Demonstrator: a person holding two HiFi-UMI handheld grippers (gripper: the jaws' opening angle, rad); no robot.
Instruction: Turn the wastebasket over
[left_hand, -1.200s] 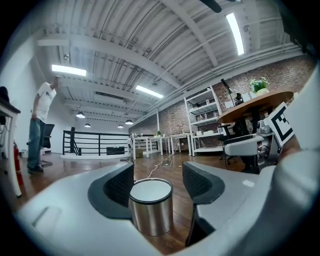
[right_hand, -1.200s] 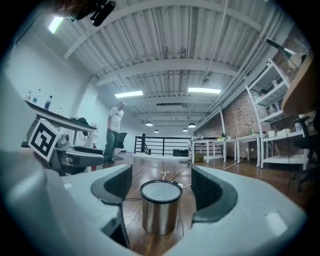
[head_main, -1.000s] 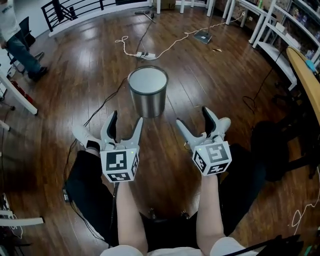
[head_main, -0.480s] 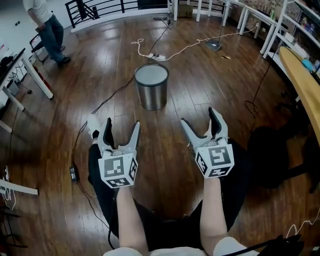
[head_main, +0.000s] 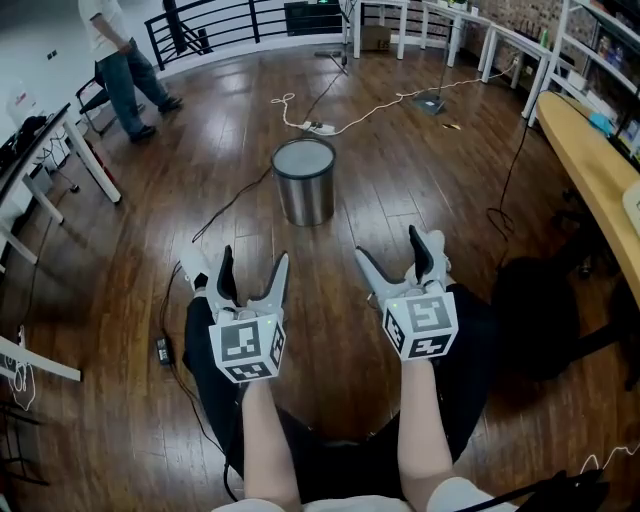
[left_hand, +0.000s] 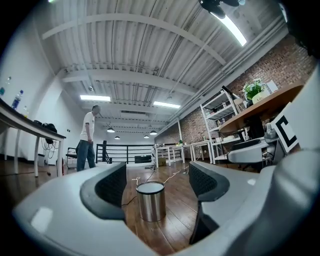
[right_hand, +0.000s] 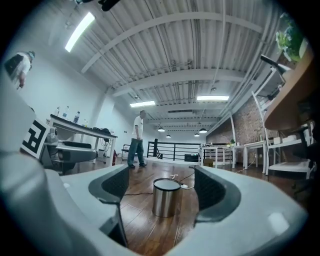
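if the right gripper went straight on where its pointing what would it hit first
Probably the wastebasket: it stands framed between the open jaws of the right gripper, bare floor before it. Height is hard to judge, so it might pass over the top.

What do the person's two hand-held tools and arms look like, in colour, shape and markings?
The left tool and right tool match: pale grey, curved two-prong bodies with black textured pads inside. Each carries a cube printed with black-and-white square markers. The forearms are uncovered; white sleeves show at the bottom edge of the head view.
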